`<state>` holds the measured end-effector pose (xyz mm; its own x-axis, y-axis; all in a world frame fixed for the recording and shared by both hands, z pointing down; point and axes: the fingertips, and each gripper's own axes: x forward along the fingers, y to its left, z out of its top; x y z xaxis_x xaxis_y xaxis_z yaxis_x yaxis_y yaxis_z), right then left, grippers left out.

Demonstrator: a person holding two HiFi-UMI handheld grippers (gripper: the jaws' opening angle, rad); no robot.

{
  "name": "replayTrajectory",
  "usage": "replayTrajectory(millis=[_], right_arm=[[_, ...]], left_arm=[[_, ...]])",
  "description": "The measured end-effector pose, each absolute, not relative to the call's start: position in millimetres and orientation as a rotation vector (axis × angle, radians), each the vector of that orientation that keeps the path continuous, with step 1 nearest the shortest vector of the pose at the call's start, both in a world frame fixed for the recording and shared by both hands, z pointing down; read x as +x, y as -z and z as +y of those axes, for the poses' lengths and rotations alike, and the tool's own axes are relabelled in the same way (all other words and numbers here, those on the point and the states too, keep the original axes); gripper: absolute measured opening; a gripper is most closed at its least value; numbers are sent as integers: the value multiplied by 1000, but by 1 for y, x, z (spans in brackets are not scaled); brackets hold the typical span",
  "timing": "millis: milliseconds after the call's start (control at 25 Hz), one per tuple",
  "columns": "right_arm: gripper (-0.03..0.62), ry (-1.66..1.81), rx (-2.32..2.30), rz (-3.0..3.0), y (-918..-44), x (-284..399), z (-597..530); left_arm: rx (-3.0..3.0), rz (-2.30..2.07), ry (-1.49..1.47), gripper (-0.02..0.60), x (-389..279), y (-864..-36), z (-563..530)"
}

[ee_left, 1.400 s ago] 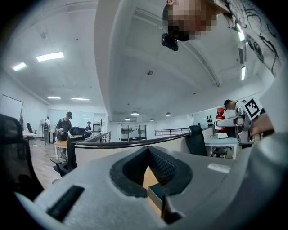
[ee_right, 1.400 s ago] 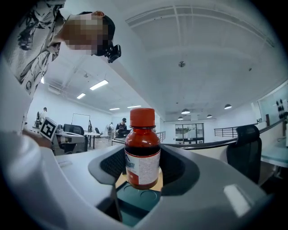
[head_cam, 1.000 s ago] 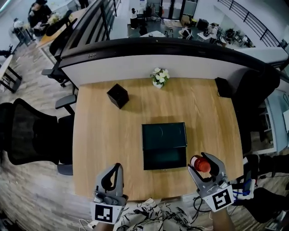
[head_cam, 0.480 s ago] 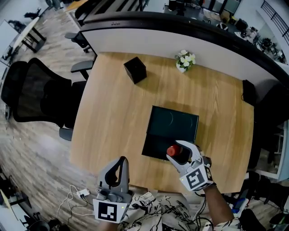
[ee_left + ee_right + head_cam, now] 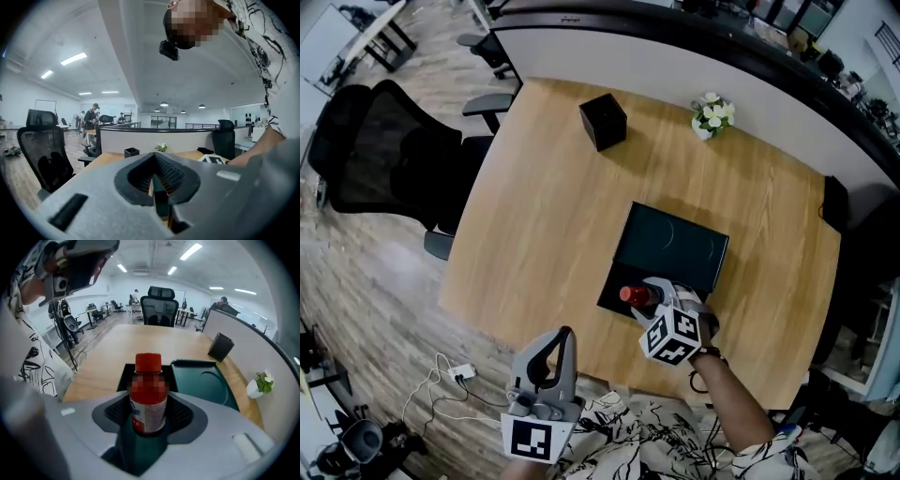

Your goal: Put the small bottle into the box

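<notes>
A small bottle (image 5: 636, 296) with a red cap (image 5: 148, 363) stands upright between the jaws of my right gripper (image 5: 650, 291), which is shut on it. In the head view the bottle hangs over the near, open half of the dark green box (image 5: 673, 246). The right gripper view shows the bottle (image 5: 148, 404) in front of the box's black compartment (image 5: 124, 376) and its green lid (image 5: 201, 380) lying open. My left gripper (image 5: 564, 336) sits off the table's near edge, shut and empty. In its own view the left gripper (image 5: 153, 157) points level across the table.
On the wooden table (image 5: 544, 216) stand a black cube holder (image 5: 603, 121) and a small white flower pot (image 5: 711, 114) at the far side. A dark object (image 5: 834, 203) lies at the right edge. A black office chair (image 5: 384, 150) stands left; cables (image 5: 459, 375) lie on the floor.
My right gripper has come down and leftward with the bottle, from beside the box to over its near half. The left gripper has sunk a little. The head view has swung round.
</notes>
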<state>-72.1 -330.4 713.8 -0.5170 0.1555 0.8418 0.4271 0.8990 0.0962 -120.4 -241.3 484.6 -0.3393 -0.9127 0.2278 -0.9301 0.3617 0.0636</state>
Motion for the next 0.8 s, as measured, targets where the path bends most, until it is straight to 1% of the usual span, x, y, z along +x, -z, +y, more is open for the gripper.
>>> replayTrajectory(millis=[280,520,800], right_arm=[[235,360,-474,-1986,-754,-78,-316],[236,322,-493,-1968,-761,-87,-313],[236,322,-493,-1908,-780,-77,-317]], left_arm=[[1593,-2391,-106,0,-122,-501,-226],[1580,-2405,-169,0,-126,-506,-216],[1570,-2409,-151,0,-125,-508,-213]])
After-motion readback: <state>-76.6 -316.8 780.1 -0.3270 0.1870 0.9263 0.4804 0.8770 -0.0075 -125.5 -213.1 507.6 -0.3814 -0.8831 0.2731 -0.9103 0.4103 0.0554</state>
